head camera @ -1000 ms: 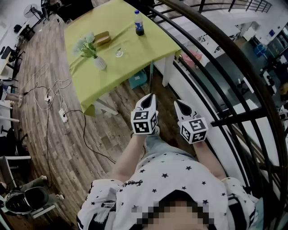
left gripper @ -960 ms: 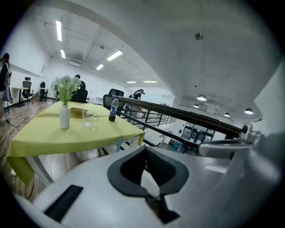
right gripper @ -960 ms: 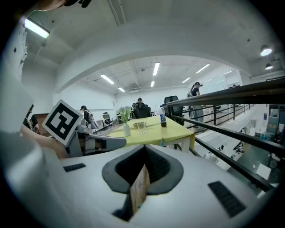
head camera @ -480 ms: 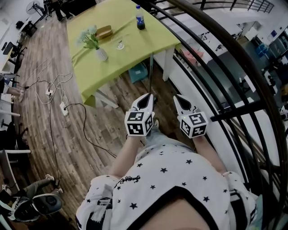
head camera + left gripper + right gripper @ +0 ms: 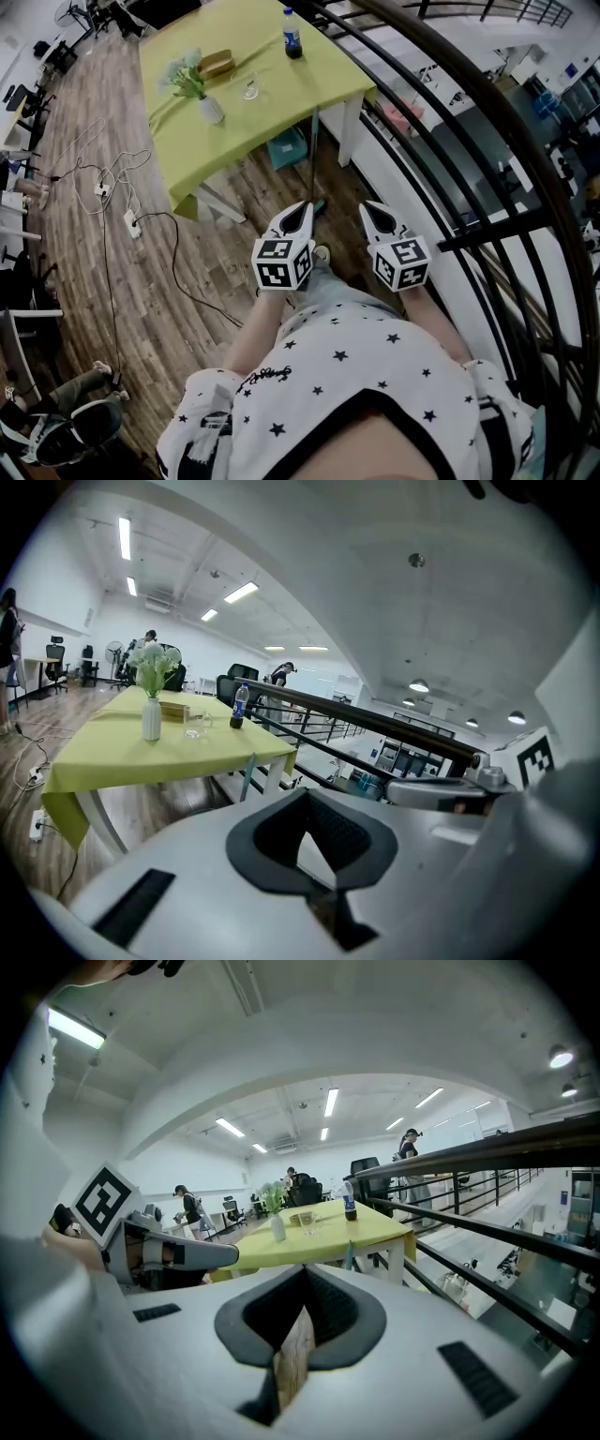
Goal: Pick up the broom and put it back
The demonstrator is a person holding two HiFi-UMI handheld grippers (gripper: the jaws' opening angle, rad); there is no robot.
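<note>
Facing the bench (image 5: 300, 94) from a few steps back, a person in a star-print shirt holds the left gripper (image 5: 305, 206) and right gripper (image 5: 371, 208) out in front, both closed to a point and carrying nothing. The broom (image 5: 314, 164) stands against the bench's near corner, with its thin handle upright and its foot on the floor just ahead of the left gripper. A vase (image 5: 212, 111), a glass (image 5: 248, 91) and a bottle (image 5: 292, 39) sit on the bench's yellow-green cloth. A dark railing (image 5: 441, 122) runs beside the bench. Cables (image 5: 103, 225) trail over the plank floor (image 5: 187, 281) on the side of the bench away from the railing.

In the left gripper view, the jaws are together and empty. Beyond them the pale teal handle leans at the front edge of the bench.

In the right gripper view, the jaws also meet, with only floor showing in the notch below them. The handle shows at the bench's corner, and the railing runs away past the bench on the right. Strip lights, desks and distant people fill the open hall behind the bench.

The broom looks light, stiff and smooth, so it is likely to swing in a narrow grip. A hold on the free stretch of handle below the bench edge seems best, with the second gripper steadying it.
</note>
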